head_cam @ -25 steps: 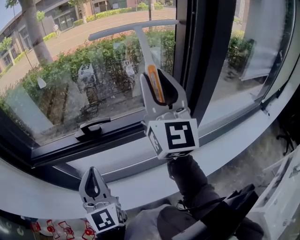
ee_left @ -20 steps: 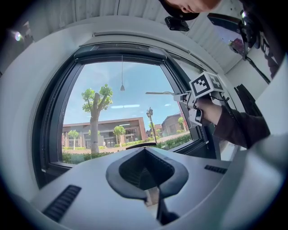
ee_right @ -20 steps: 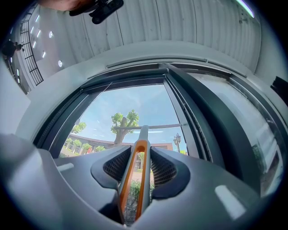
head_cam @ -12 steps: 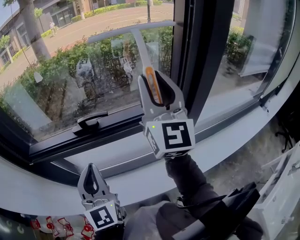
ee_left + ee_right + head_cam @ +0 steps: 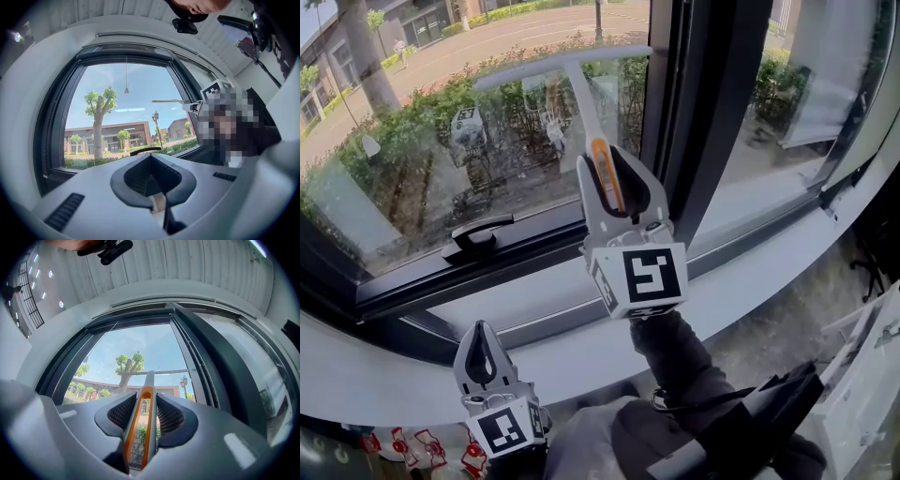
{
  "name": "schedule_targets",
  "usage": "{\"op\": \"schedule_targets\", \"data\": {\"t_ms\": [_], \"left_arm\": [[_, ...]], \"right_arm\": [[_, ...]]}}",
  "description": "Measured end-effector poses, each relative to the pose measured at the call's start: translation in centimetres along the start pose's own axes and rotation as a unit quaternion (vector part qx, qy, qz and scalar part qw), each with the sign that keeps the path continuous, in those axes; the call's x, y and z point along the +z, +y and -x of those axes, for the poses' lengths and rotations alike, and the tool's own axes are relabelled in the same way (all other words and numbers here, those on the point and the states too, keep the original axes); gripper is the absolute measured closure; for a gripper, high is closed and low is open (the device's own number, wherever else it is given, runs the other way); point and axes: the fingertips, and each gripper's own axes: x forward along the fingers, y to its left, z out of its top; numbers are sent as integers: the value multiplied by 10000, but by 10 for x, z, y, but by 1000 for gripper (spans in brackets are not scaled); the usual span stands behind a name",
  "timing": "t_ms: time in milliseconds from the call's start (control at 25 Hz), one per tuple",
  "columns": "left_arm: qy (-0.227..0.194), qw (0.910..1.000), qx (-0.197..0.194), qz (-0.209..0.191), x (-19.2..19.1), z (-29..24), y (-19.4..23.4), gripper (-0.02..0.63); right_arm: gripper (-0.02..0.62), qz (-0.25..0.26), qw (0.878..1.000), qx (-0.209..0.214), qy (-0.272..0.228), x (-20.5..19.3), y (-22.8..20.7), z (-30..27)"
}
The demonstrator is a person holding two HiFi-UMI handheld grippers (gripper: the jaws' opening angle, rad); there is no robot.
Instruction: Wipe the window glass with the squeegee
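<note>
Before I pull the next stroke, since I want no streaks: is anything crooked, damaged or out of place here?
Nothing stands out. The right tongs grip the squeegee by its orange handle, its blade about parallel to the window's lower frame. The glass shows no cracks; the left tongs are shut, empty.

bright daylight through the window (image 5: 487, 141); fisheye edges dark, blurred.

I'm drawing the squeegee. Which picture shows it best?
Head view: it shows the whole squeegee, blade and handle. Right gripper view: mainly its orange handle between the fingers. Left gripper view: a distant sliver.
</note>
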Motion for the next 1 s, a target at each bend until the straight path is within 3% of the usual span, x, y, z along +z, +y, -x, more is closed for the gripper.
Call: {"op": "schedule_targets", "data": {"t_ms": [1000], "left_arm": [[31, 9999, -98, -23, -3, 4, -9, 606]], "right_arm": [[465, -41, 9992, 55, 387, -36, 7, 25]]}}
